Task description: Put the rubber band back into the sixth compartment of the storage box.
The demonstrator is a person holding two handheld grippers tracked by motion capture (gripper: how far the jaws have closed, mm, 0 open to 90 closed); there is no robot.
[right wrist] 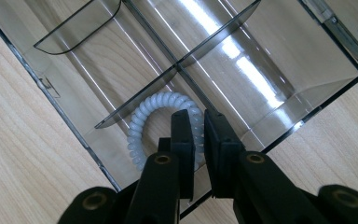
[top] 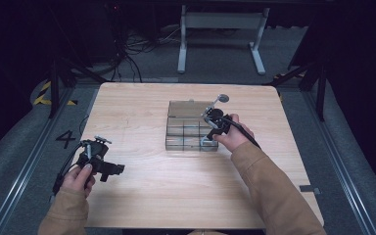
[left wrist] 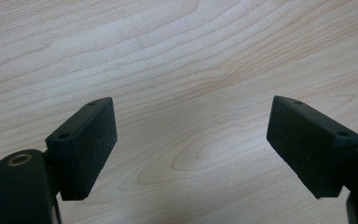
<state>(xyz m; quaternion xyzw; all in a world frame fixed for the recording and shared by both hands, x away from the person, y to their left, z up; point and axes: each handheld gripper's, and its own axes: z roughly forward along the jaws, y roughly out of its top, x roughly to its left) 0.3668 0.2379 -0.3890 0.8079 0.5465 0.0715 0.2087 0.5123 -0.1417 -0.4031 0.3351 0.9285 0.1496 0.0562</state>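
Pinching the pale coiled hair tie [right wrist: 161, 122] with your right tool [right wrist: 199, 122] nearly shut inside a corner compartment of the clear divided box [right wrist: 37, 70], you keep your left tool [left wrist: 191, 140] wide open, empty, parked left of that box over the tabletop [top: 147, 196].

The right tool [right wrist: 199, 140] hides the near part of the pale spiral hair tie [right wrist: 142, 121], and the clear box [right wrist: 307, 88] is cut off at the far edge.

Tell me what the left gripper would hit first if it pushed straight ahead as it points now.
Probably the bare wooden table: the left gripper, jaws open with nothing between them, looks down onto plain wood.
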